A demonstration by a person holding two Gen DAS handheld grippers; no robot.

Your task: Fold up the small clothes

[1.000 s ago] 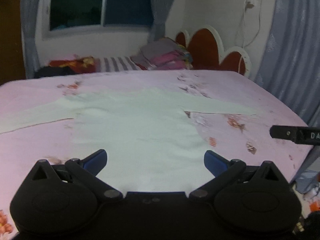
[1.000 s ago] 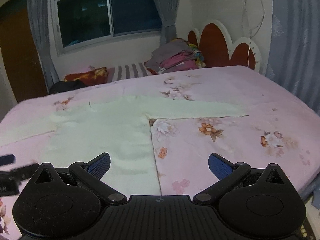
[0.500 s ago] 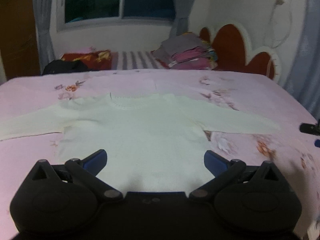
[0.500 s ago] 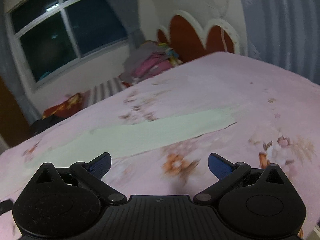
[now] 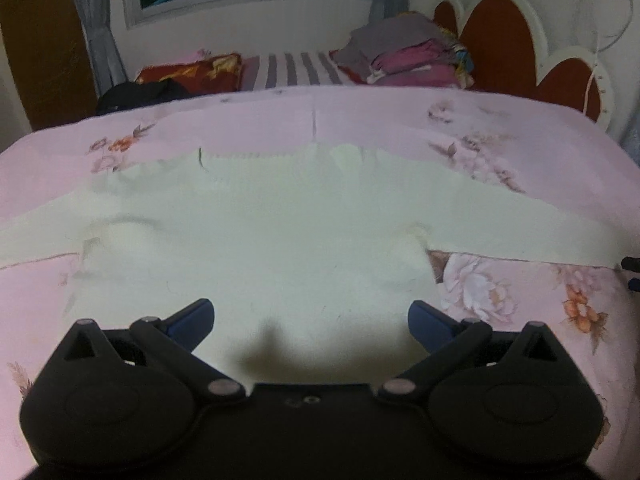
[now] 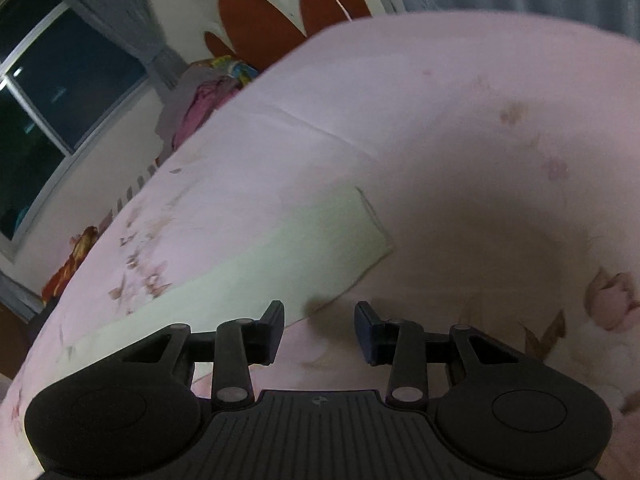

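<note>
A pale cream long-sleeved sweater (image 5: 256, 240) lies flat, sleeves spread, on the pink floral bedsheet (image 5: 400, 120). My left gripper (image 5: 310, 316) hangs open over the sweater's lower body, with nothing between its fingers. My right gripper (image 6: 320, 320) is tilted, low over the end of the sweater's right sleeve (image 6: 320, 236). Its jaws are closing and stand partly apart. The sleeve's lower edge runs just beyond the left fingertip (image 6: 276, 316); mostly sheet shows between the pads, which press on nothing. The right gripper's tip (image 5: 631, 263) peeks in at the sleeve end in the left wrist view.
A stack of folded clothes (image 5: 404, 60) sits by the red and white headboard (image 5: 496, 32). Striped and red pillows (image 5: 292, 70) and a black garment (image 5: 140, 94) lie along the far side under the window. The bed's edge drops off at the right.
The left gripper came closer and lower over the sweater's body. The right gripper swung right along the sleeve to its cuff, rolled, sank, and its jaws narrowed from wide open.
</note>
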